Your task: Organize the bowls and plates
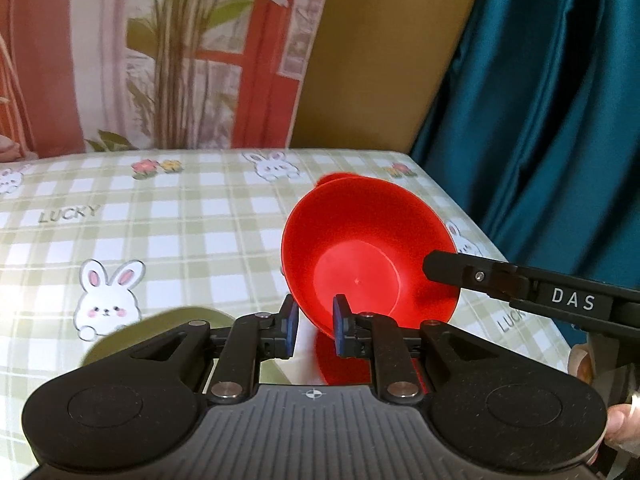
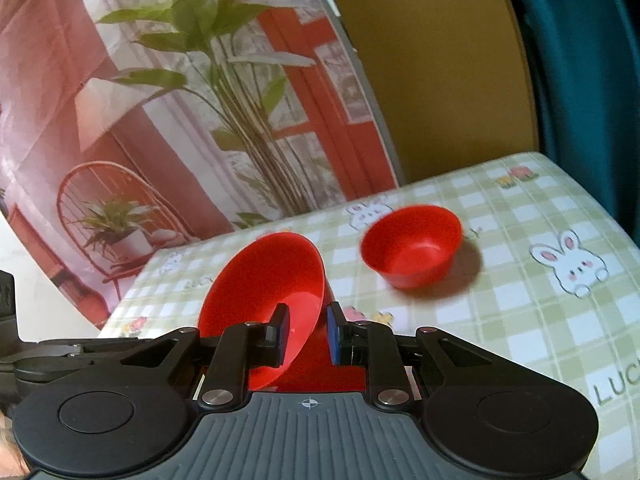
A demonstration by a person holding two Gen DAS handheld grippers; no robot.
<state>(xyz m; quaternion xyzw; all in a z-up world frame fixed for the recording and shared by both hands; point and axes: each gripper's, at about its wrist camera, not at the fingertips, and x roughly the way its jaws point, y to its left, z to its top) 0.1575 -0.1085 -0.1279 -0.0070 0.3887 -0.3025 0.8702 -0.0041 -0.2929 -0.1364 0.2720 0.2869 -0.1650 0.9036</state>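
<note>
A red bowl (image 1: 368,256) is held tilted above the checked tablecloth (image 1: 180,232), its inside facing my left camera. My right gripper (image 2: 306,332) is shut on its rim; it also shows in the left wrist view (image 1: 438,268), coming in from the right. The bowl also shows in the right wrist view (image 2: 264,292). My left gripper (image 1: 315,326) straddles the bowl's lower rim, jaws narrowly apart, contact unclear. A second red bowl (image 2: 412,246) stands upright on the table, far right. A green plate (image 1: 160,330) lies partly hidden under my left gripper.
The table's right edge (image 1: 500,240) borders a teal curtain (image 1: 552,100). A printed backdrop with plants (image 1: 160,52) stands behind the table. A brown panel (image 1: 384,52) stands at the back right. A hand (image 1: 620,424) shows at lower right.
</note>
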